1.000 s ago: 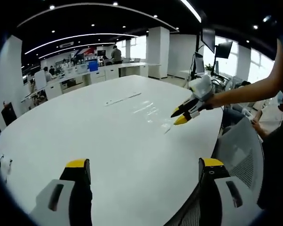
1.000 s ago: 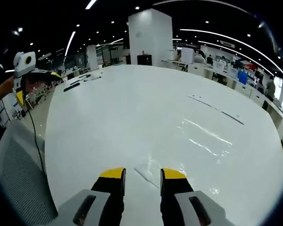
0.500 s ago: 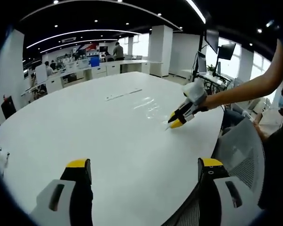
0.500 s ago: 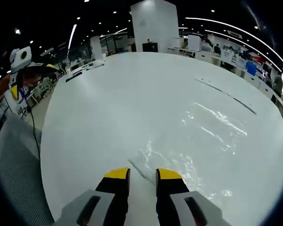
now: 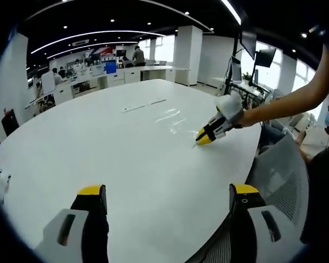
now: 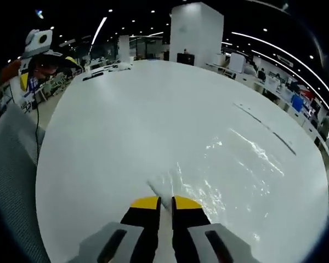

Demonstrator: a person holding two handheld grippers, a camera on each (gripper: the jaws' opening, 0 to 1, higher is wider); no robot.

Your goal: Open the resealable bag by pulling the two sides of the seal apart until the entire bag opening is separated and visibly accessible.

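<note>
The clear resealable bag [image 6: 230, 164] lies flat on the white table [image 6: 126, 126], right of centre in the right gripper view and just above centre in the left gripper view [image 5: 172, 118], its film visible mainly as glare. The right gripper [image 6: 165, 204], at lower centre of its own view, has its yellow-tipped jaws drawn nearly together on the bag's near edge, a thin strip of which shows in the gap; I judge it clamped on the bag, though actual bite on the film cannot be confirmed. In the left gripper view this same tool [image 5: 204, 137] sits right of centre with its tips at the bag's edge, held by a person's arm [image 5: 288, 104]. The left gripper [image 5: 167, 194] has its jaws wide apart at the bottom of its view, over bare table and well apart from the bag. The seal appears unopened. For a sound pull, the right grip should take one wall of the seal only, while the left takes the opposite wall close beside it. Pinching both layers together is the main risk.
</note>
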